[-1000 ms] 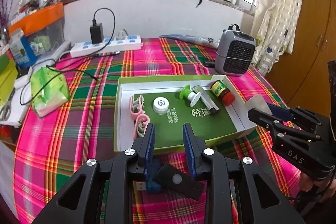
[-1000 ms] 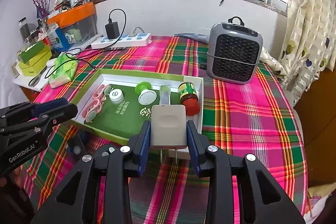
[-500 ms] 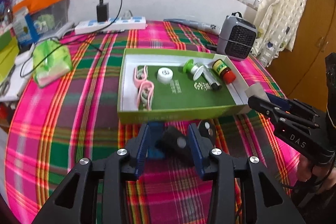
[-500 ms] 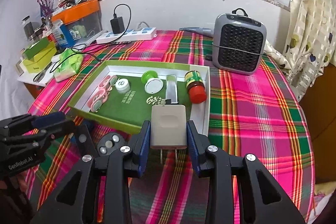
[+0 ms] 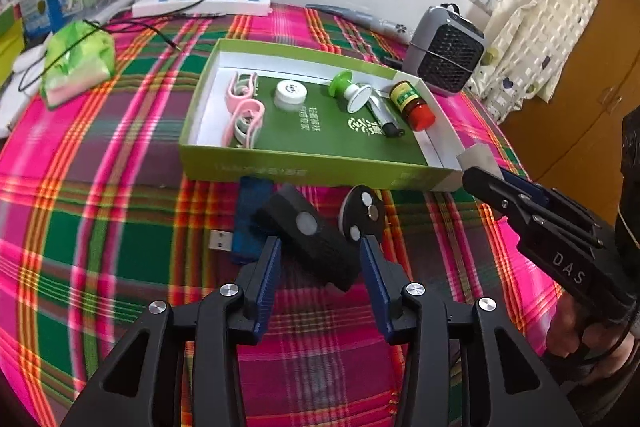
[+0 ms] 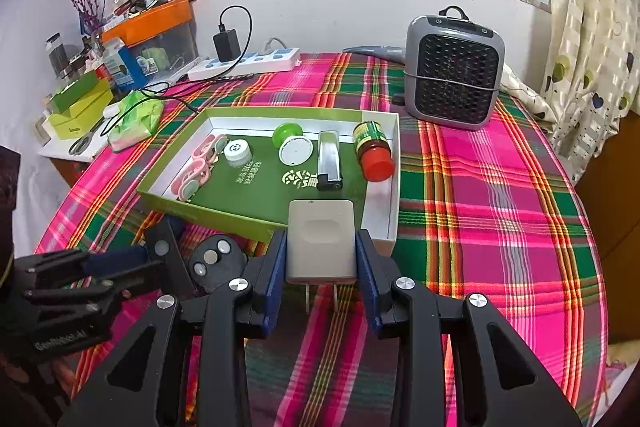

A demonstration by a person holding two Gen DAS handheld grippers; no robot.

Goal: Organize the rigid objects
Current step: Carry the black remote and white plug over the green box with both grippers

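R gripper (image 6: 321, 255) pinching the beige charger (image 6: 321, 241) by its sides, prongs down, just in front of the green tray's (image 6: 224, 213) near-right corner. L gripper (image 5: 320, 269) spread around the black remote (image 5: 308, 237), which lies on the cloth just in front of the tray w/ a blue USB stick (image 5: 249, 215) touching it and a round black disc (image 5: 362, 213) beside it. Risk, imo: remote sits diagonal betw the pads, so closing may twist it out or drag the stick along; charger prongs could catch the tray rim if carried in low
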